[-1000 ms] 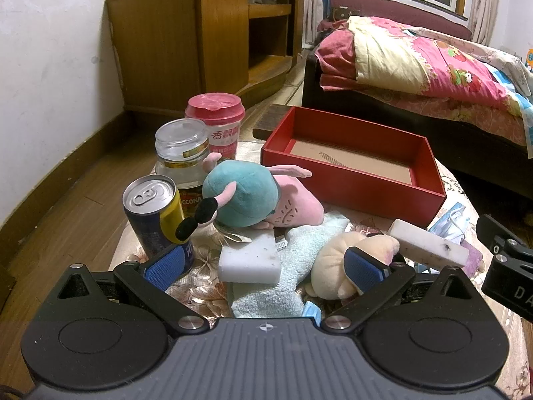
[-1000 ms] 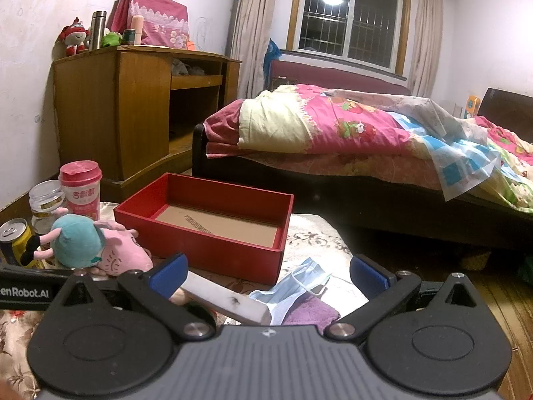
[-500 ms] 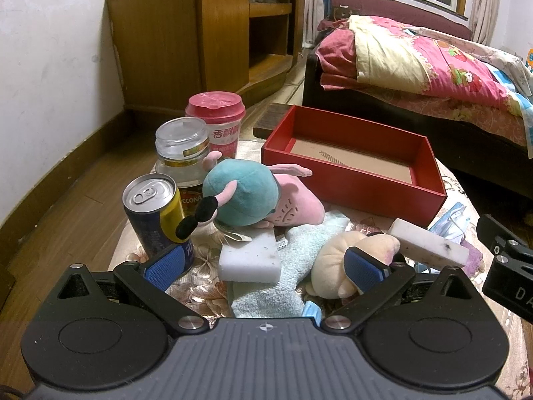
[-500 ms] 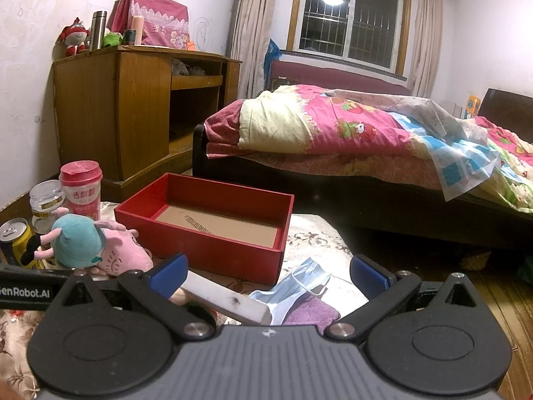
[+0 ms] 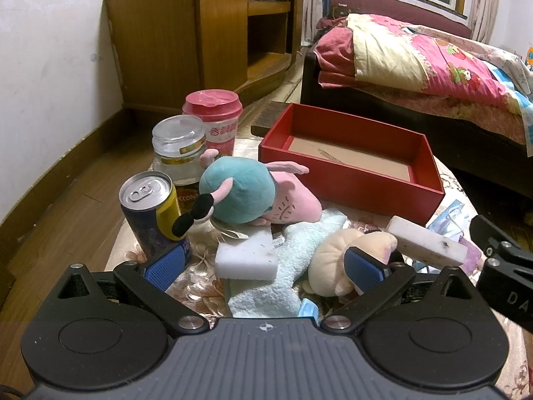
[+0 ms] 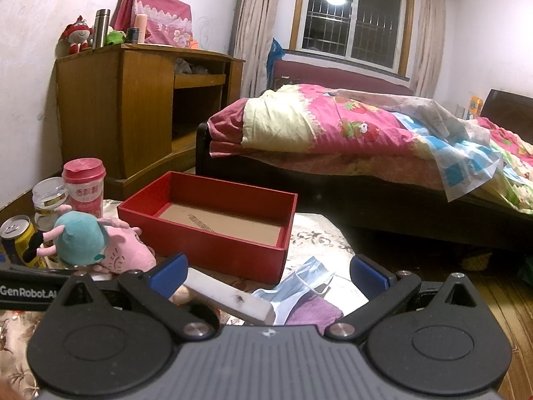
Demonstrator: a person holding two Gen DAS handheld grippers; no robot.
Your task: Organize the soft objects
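Your left gripper [image 5: 263, 268] hovers low over the desk [image 5: 196, 286] with its fingers spread wide, holding nothing; a white sponge [image 5: 246, 255], a pale blue towel [image 5: 269, 286] and a cream plush [image 5: 336, 260] lie between them. Your right gripper [image 6: 268, 275] is likewise wide open and empty, above a face mask [image 6: 299, 283] and purple cloth [image 6: 314, 311]. The red box [image 5: 353, 180] sits behind, beside the teal and pink plush [image 5: 246, 196].
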